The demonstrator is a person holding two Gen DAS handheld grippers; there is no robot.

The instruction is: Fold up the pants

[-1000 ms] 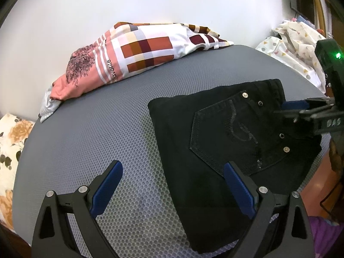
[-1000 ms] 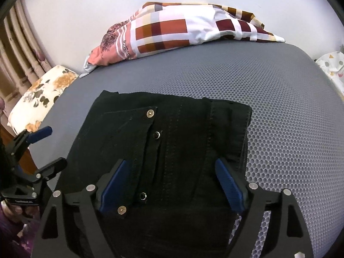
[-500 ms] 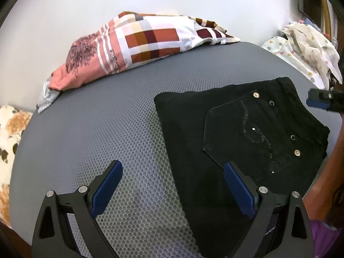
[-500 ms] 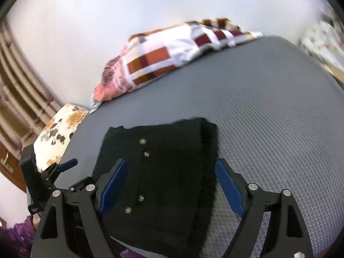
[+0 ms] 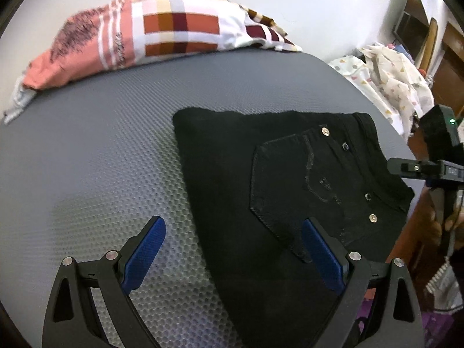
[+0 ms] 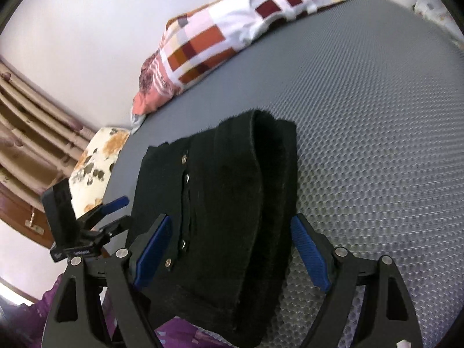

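While a floral cushion [image 6: 95,159] sits at the far left edge of the grey honeycomb-textured mattress [image 5: 87,159], a checked pillow [image 5: 162,32] in red, orange and white lies along the white wall [image 5: 319,5] at the head of the bed. Folded black jeans [image 5: 261,188] rest flat near the mattress's front edge, back pocket [image 5: 295,197] and metal rivets facing up, the waistband end reaching toward the right-hand side.

Seen from the left wrist camera, the left gripper [image 5: 232,256] hovers over the near part of the jeans with its blue-padded fingers [image 5: 145,255] spread wide, one above bare mattress and the other above the denim, gripping nothing. To the right, a patterned white cloth [image 5: 391,87] is heaped beyond the bed's edge.

From the right wrist camera, the right gripper [image 6: 230,256] also has its fingers [image 6: 308,253] held well apart, straddling the folded jeans [image 6: 220,217] without clamping them; whether the pads touch the fabric cannot be told. Both grippers appear in each other's view, the right gripper [image 5: 429,171] at the jeans' waistband side and the left gripper [image 6: 113,211] at the opposite edge.
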